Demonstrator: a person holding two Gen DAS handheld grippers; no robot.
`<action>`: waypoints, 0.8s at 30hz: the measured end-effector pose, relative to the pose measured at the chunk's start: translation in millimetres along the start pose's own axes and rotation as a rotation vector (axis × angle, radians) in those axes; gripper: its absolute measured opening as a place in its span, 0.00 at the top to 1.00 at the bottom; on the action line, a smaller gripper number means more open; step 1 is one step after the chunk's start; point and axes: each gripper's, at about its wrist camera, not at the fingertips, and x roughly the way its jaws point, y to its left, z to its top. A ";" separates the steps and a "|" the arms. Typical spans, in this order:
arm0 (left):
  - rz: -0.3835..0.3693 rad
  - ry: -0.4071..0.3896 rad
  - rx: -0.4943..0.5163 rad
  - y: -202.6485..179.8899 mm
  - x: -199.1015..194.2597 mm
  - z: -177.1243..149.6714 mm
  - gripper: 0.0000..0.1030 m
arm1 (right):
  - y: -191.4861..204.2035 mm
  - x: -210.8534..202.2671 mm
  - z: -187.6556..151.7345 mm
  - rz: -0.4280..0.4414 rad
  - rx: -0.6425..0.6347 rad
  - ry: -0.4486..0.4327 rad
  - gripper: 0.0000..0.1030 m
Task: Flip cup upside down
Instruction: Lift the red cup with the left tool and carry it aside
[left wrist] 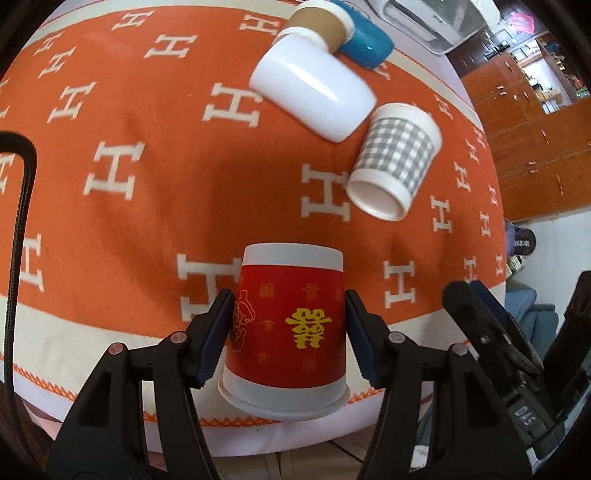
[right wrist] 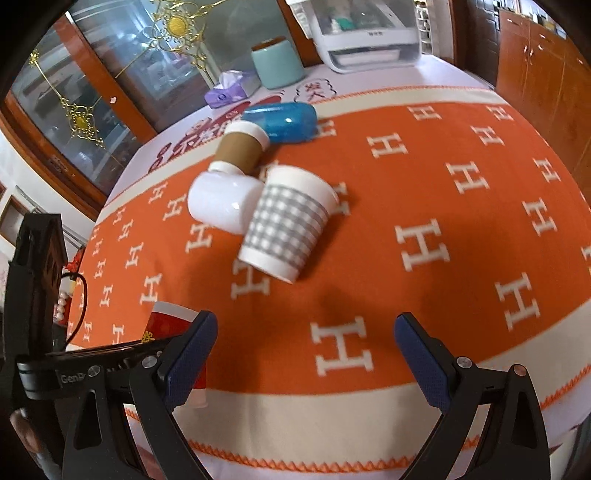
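A red paper cup [left wrist: 288, 328] with gold characters stands upside down, rim down, near the front edge of the orange cloth [left wrist: 147, 206]. My left gripper [left wrist: 288, 325] has a pad on each side of it; the left pad touches the cup wall, the right pad sits at its edge. The cup also shows partly in the right wrist view [right wrist: 166, 321], behind the left finger. My right gripper [right wrist: 304, 354] is open and empty above the cloth, to the right of the red cup.
Several cups lie on their sides further back: a grey checked one [left wrist: 395, 158], a white one [left wrist: 310, 88], a brown one [left wrist: 321, 22] and a blue one [left wrist: 365, 40]. A printer [right wrist: 365, 33], teal canister [right wrist: 277, 62] and tissue box [right wrist: 229, 88] stand beyond the cloth.
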 end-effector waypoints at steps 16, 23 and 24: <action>0.027 -0.019 -0.001 3.8 3.7 -2.7 0.20 | 5.6 3.6 -14.0 0.011 -0.006 0.023 0.05; 0.024 -0.053 0.025 14.2 -30.8 -5.4 0.20 | 13.0 -0.9 -14.6 0.028 -0.027 0.033 0.05; 0.028 -0.061 0.032 15.7 -36.7 -6.7 0.20 | 15.3 -1.3 -14.1 0.037 -0.031 0.037 0.05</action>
